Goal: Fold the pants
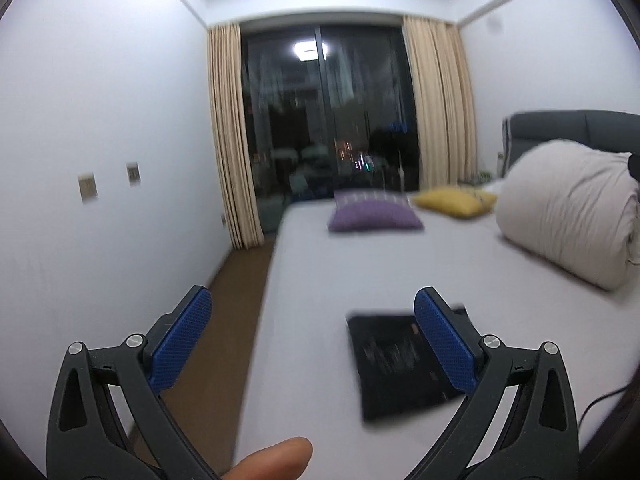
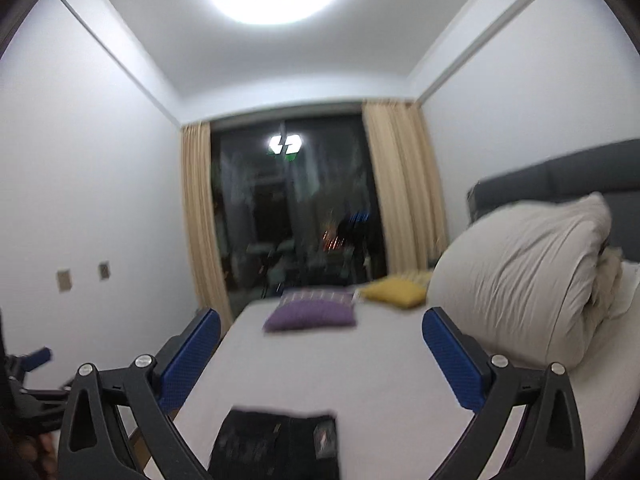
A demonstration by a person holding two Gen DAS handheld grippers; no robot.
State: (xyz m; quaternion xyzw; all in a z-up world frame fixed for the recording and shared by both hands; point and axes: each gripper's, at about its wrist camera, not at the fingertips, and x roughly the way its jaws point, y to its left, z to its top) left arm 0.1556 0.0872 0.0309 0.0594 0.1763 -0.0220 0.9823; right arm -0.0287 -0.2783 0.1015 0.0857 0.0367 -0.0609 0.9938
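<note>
Dark pants (image 1: 394,364) lie folded into a compact rectangle on the white bed (image 1: 360,264), near its front edge. In the right wrist view the pants (image 2: 280,446) sit low between the fingers. My left gripper (image 1: 314,312) is open and empty, held above the bed's left edge, with the pants behind its right finger. My right gripper (image 2: 320,332) is open and empty, raised above the pants and pointing across the bed (image 2: 360,364). The left gripper's blue tip (image 2: 38,356) shows at the right wrist view's left edge.
A purple cushion (image 1: 374,214) and a yellow cushion (image 1: 454,202) lie at the far end of the bed. A rolled beige duvet (image 1: 568,208) lies at the right by a grey headboard (image 1: 568,128). A brown floor strip (image 1: 236,300) runs between bed and left wall. Curtains frame a dark window.
</note>
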